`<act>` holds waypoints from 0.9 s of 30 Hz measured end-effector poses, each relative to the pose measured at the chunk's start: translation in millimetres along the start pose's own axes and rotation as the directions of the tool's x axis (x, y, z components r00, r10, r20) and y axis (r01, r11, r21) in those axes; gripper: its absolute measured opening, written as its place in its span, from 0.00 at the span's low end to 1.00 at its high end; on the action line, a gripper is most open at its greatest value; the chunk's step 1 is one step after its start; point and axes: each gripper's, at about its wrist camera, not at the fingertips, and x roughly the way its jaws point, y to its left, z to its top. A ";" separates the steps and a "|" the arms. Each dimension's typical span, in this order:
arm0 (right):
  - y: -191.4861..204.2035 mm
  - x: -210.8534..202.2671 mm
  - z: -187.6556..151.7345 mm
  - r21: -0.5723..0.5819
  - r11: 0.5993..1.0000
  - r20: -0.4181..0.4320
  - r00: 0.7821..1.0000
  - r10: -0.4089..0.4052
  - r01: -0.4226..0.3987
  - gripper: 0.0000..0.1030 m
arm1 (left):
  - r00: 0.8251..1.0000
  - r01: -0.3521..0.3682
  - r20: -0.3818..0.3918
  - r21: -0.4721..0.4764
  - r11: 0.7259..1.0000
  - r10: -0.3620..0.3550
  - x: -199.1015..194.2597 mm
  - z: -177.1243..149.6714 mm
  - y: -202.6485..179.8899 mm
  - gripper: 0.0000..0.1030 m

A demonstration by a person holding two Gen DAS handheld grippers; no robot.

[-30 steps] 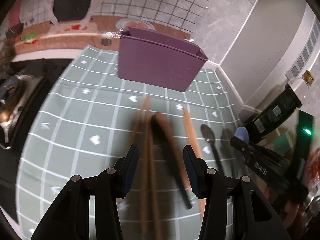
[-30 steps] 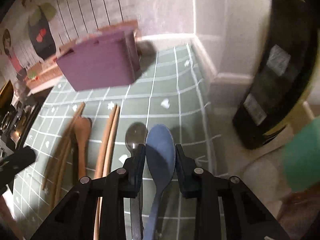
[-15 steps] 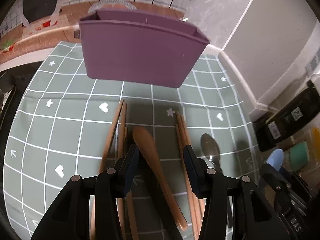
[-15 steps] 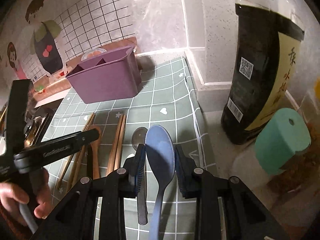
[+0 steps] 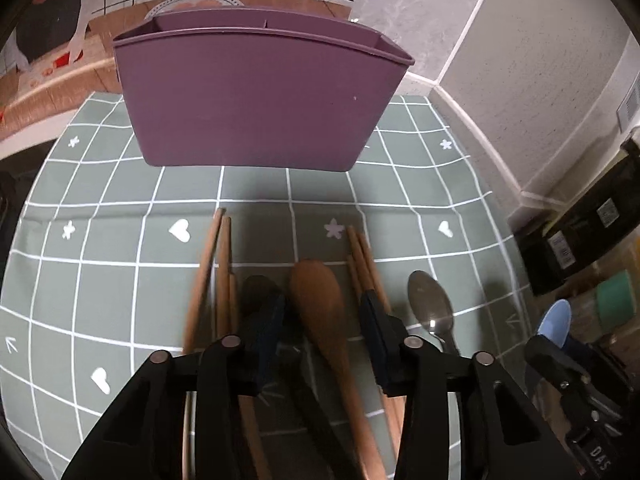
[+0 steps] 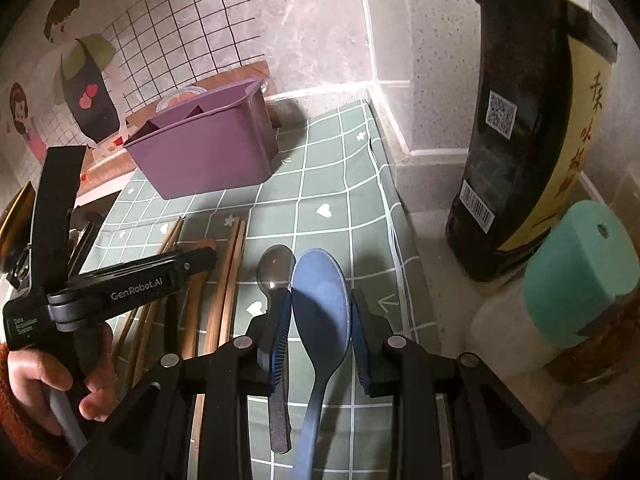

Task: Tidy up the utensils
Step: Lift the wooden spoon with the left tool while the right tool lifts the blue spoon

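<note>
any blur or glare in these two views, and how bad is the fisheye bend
Left wrist view: the left chopstick pair is smeared by motion blur, a glint sits on the metal spoon, and the mat's grid lines bow outward. Right wrist view: sharp and dim, the blue spoon crisp, the dark bottle leaning from distortion, corners vignetted black.

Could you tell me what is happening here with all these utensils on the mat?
A person is sorting utensils with two handheld grippers. The left gripper is closing around the brown wooden spoon lying on the green checked mat between two pairs of wooden chopsticks. The right gripper holds a blue plastic spoon. The purple plastic caddy behind looks empty.
</note>
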 end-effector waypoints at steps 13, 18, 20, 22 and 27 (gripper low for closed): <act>2.7 3.5 1.5 -0.013 0.999 0.016 0.999 -0.039 0.040 0.27 | 0.992 -0.122 0.016 0.060 0.991 0.121 10.7 0.0 -22.3 0.33; 4.9 -0.7 3.5 -0.032 0.997 0.045 0.997 -0.064 0.065 0.27 | 0.989 -0.147 0.013 0.071 0.987 0.146 16.5 3.4 -27.1 0.30; 6.6 -3.7 4.5 -0.039 0.997 0.058 0.997 -0.060 0.063 0.27 | 0.992 -0.124 0.010 0.070 0.990 0.123 14.1 2.4 -24.3 0.30; 7.2 -7.2 5.2 -0.038 0.998 0.069 0.996 -0.047 0.050 0.27 | 0.997 -0.081 0.019 0.053 0.995 0.080 7.2 0.2 -19.7 0.30; 6.8 -16.1 6.4 -0.035 0.999 0.091 0.995 -0.028 0.031 0.27 | 0.993 -0.009 0.116 0.040 0.999 0.004 -34.1 -7.1 -10.3 0.30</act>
